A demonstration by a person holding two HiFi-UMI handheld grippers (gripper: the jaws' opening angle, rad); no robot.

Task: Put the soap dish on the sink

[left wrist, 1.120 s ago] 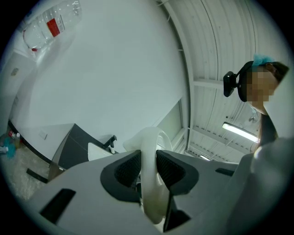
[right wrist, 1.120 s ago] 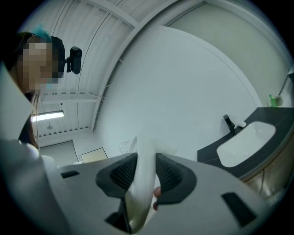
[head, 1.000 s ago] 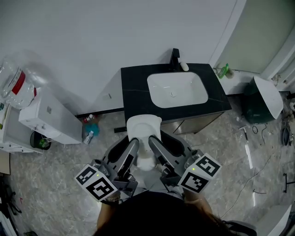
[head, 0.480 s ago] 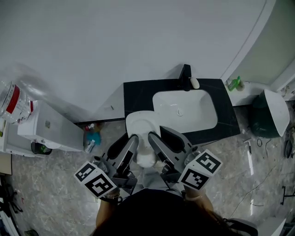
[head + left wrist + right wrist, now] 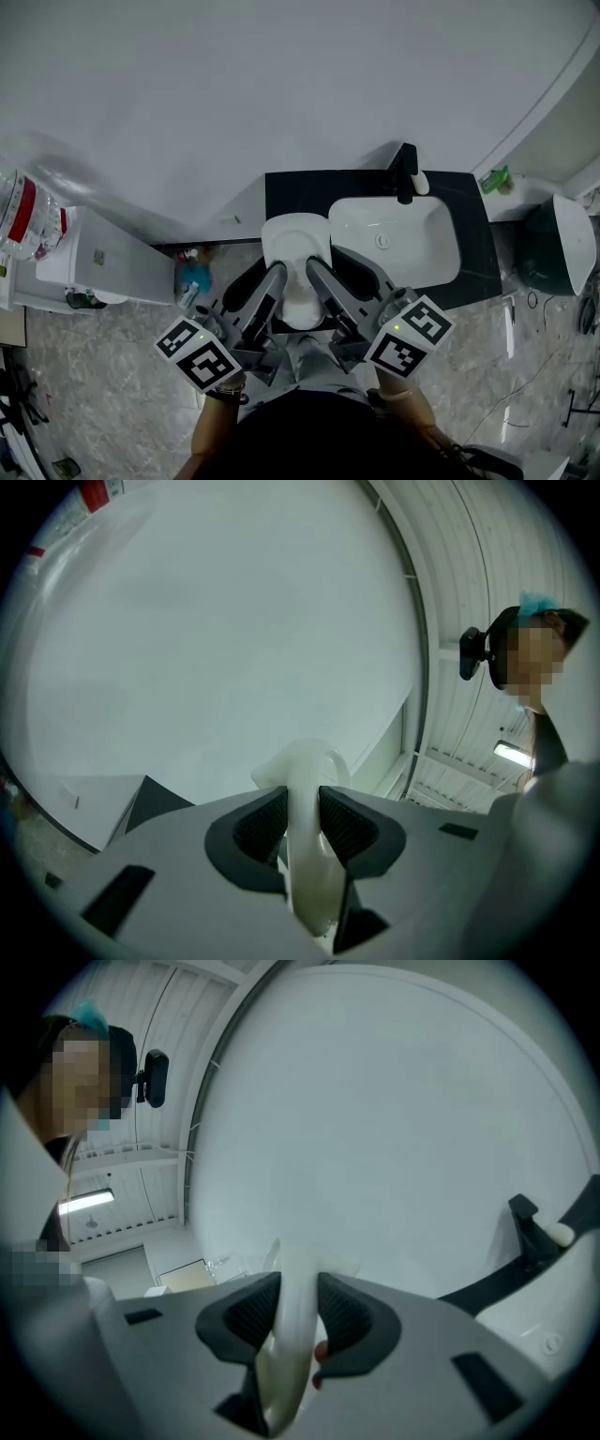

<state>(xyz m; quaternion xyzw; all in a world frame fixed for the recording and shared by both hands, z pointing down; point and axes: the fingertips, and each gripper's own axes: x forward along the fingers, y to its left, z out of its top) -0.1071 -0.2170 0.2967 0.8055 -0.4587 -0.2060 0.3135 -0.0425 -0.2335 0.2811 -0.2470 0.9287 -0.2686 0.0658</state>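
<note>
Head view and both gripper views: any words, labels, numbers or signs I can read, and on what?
No text reads legibly in any view.
Red label on the clear bottle: print too blurred to read.
Left marker cube and right marker cube: square patterns only, no letters or digits.

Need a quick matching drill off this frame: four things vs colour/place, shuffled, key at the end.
1. soap dish
2. faucet
3. basin
4. small bottle

A. black, at the basin's back rim
B. green, beyond the right end of the countertop
C. white, sunk in the countertop
D. white, gripped on two sides

Pairs: 1-D, 2-A, 3-C, 4-B
</note>
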